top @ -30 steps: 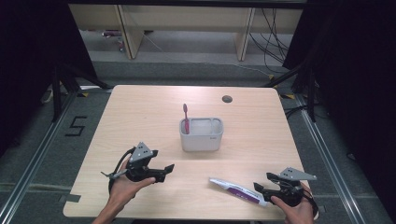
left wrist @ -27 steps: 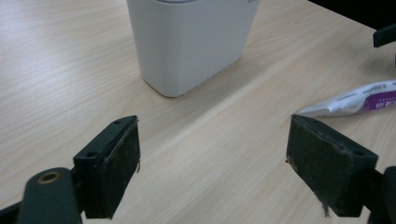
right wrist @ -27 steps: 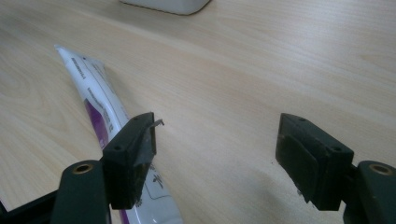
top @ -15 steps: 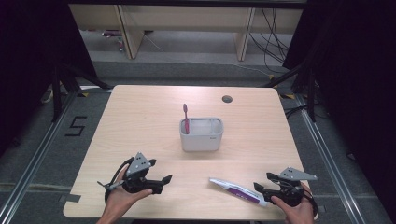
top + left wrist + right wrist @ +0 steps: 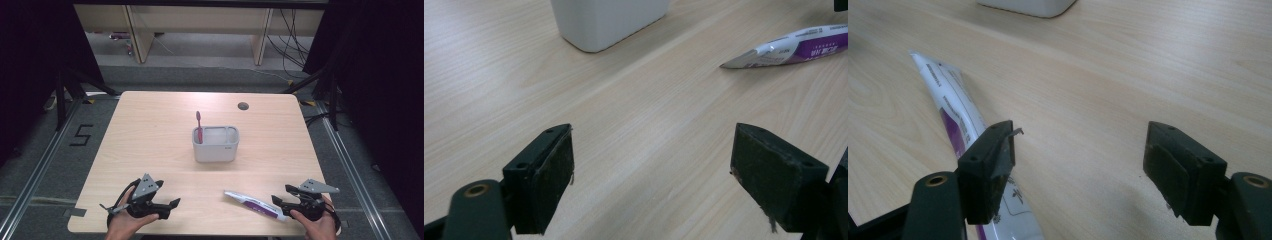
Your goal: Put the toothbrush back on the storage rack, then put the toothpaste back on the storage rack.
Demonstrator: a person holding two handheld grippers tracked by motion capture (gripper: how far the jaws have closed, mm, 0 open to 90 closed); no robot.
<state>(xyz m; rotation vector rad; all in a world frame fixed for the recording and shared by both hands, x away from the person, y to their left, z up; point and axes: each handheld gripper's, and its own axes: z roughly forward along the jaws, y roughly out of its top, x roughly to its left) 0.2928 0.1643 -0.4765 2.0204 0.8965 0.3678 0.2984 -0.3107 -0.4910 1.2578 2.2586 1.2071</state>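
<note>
Right now my right gripper [image 5: 283,201] sits low at the near right corner of the tabletop [image 5: 150,130], jaws spread with nothing between them. Its left jaw hangs over the capped end of the toothpaste tube [image 5: 255,204], which lies flat just left of the gripper; I cannot tell whether they touch. My left gripper [image 5: 170,205] rests at the near left, well apart from the tube, its jaws also wide and empty.

Up close, the tube [image 5: 955,125] is white with a purple band and small print, and its flat crimped end points away towards the holder. From the left gripper view the tube [image 5: 791,46] shows side on. Overhead I see a red toothbrush [image 5: 198,125] standing upright in the left compartment of the white holder [image 5: 216,150] mid-table.
</note>
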